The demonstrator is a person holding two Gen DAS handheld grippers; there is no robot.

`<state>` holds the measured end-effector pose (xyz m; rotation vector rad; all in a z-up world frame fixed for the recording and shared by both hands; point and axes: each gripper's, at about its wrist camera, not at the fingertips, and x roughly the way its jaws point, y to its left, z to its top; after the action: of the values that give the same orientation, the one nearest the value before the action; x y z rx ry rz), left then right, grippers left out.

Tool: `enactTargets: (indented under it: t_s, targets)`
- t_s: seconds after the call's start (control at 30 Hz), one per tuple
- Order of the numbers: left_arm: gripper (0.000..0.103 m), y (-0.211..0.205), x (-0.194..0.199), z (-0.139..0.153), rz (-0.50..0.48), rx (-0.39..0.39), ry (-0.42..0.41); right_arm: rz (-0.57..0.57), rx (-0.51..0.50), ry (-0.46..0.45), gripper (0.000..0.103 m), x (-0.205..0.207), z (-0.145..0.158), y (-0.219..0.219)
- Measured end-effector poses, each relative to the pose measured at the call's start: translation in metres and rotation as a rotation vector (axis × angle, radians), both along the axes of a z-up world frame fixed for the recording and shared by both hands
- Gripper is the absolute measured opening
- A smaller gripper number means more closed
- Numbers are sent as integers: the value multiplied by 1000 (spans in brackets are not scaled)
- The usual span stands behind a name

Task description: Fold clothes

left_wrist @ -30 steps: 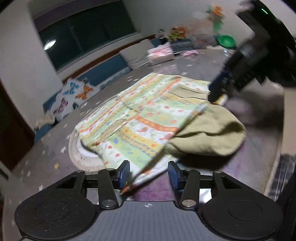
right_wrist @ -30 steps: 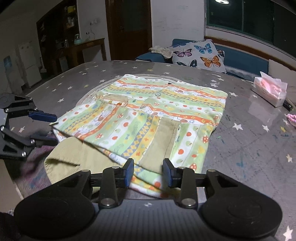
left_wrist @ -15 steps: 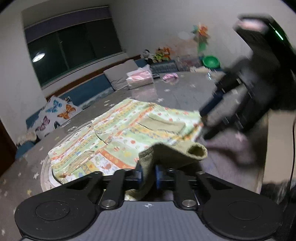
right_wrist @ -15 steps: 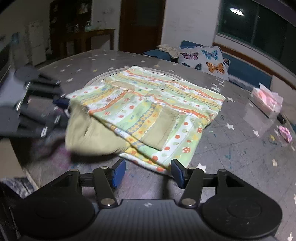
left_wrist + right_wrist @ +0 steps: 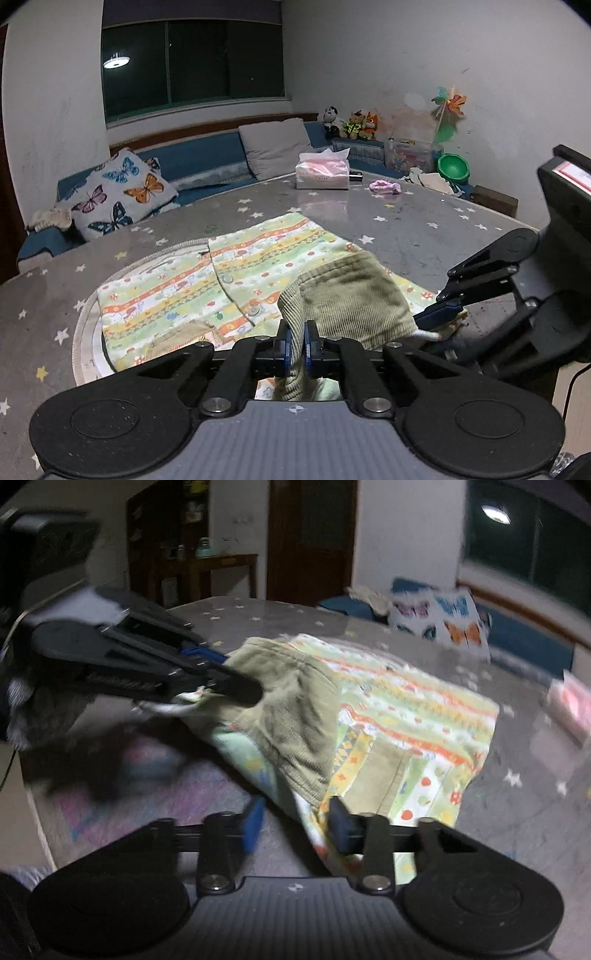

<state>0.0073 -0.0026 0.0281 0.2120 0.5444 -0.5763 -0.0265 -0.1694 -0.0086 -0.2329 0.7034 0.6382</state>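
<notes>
A child's garment with green, yellow and orange stripes (image 5: pixel 207 291) lies on the grey starred table (image 5: pixel 406 236); its olive corduroy lining (image 5: pixel 351 299) is turned up at the near end. My left gripper (image 5: pixel 297 349) is shut on the olive edge and lifts it. In the right wrist view my right gripper (image 5: pixel 291 829) is open, its jaws either side of the garment's near hem (image 5: pixel 317 834). The left gripper (image 5: pixel 221 686) shows there at the olive fold (image 5: pixel 291 716). The right gripper (image 5: pixel 439 317) shows in the left wrist view beside the fold.
A pink tissue box (image 5: pixel 322 175) and a pink cloth (image 5: pixel 386 186) lie at the table's far side. A butterfly cushion (image 5: pixel 118 192) sits on the blue sofa behind. A round mat (image 5: pixel 83 325) lies under the garment. The table edge runs at right (image 5: pixel 517 225).
My left gripper shut on the olive edge and lifted it over the striped part. My right gripper stayed open and moved close to the near hem.
</notes>
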Motion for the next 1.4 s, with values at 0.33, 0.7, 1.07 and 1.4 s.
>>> enactTargets:
  t_s: [0.33,0.7,1.07,1.4]
  targets:
    - [48,30,-43,-8,16,97,-31,-56,119,82,11,24,14,-12]
    - [40,28,-58,-37,0,338,-129,-84,138,49,9,31,25,-10]
    - [5,44,-82,-6,22,257,-156,-92,166,-8,7,-2,41,-17]
    - [5,53,-125,37,-42,207,-147,-33,141,-31,5,-56,77,-23]
